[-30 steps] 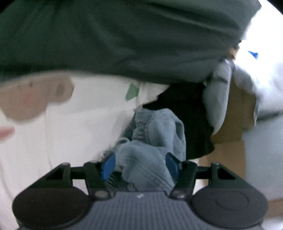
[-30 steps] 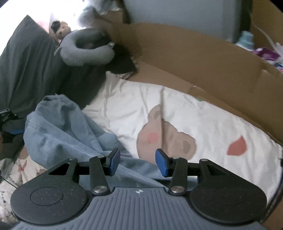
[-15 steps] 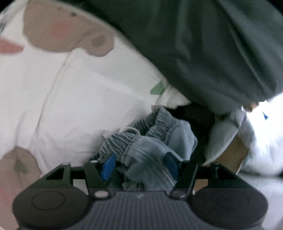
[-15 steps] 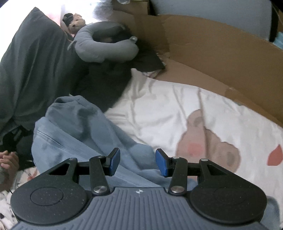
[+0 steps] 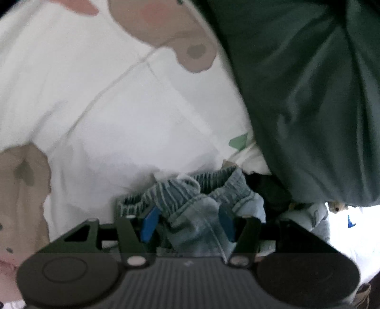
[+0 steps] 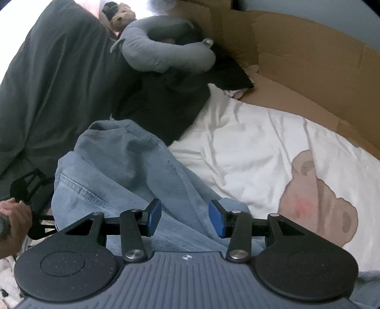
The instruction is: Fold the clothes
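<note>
Light blue jeans (image 6: 118,171) lie crumpled on the white bedsheet (image 6: 249,133) with its bear print. In the left wrist view their elastic waistband (image 5: 190,190) is bunched between the blue pads, and my left gripper (image 5: 187,223) is shut on it. In the right wrist view my right gripper (image 6: 185,219) hovers over a flat stretch of denim, jaws apart with nothing pinched. The left gripper (image 6: 30,190) also shows at that view's left edge, held by a hand (image 6: 11,218).
A dark grey duvet (image 5: 308,95) is piled beside the jeans. A grey neck pillow (image 6: 166,52), black clothing (image 6: 166,99) and a teddy bear (image 6: 123,16) lie at the head of the bed. Cardboard (image 6: 308,59) lines the far side.
The left gripper has swung round with the waistband still in it, so the duvet now lies at the right. The right view has shifted towards the neck pillow.
</note>
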Available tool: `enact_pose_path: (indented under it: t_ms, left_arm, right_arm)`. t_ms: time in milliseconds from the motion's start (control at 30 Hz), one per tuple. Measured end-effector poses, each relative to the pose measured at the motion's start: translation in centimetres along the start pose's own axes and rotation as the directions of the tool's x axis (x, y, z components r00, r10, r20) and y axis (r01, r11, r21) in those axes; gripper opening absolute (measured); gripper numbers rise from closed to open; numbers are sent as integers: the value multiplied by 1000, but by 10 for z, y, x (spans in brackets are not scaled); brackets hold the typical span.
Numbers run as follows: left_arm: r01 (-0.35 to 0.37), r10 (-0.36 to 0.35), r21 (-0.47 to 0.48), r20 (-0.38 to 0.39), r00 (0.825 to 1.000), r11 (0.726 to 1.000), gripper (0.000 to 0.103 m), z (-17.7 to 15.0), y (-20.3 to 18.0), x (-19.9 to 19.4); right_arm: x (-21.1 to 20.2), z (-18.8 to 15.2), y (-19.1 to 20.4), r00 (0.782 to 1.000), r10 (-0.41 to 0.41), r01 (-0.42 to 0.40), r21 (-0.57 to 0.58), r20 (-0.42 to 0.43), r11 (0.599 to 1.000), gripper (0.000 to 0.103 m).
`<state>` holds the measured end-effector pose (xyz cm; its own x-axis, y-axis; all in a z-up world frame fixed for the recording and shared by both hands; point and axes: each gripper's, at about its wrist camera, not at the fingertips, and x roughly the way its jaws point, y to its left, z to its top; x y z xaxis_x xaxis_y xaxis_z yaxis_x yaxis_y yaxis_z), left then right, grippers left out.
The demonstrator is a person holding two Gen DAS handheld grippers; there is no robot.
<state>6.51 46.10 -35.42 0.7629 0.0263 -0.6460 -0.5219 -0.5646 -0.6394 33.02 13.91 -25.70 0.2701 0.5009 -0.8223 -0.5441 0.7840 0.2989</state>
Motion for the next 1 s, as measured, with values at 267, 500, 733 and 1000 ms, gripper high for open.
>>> enact_pose_path:
  t_ms: [267,500,733,1000]
  left_arm:
    - [36,-34,-91,20,999,995,59,0,1,6]
    - [54,-55,-203,5,998,978,54,-7,8,9]
    - [87,-87,-288,11,996,954,56,-7,15,14]
    - [103,-103,-319,15,995,942,27,-3,22,19]
  right_arm:
    - [13,-13,9,999,19,-20,-16,-26,1000,51]
    - [17,-20,8,999,23,-23,-2,-35,1000,51]
    - [24,-23,13,999,14,-16,-39,-46,999,51]
    - [28,-32,14,998,18,-20,-28,-60,999,51]
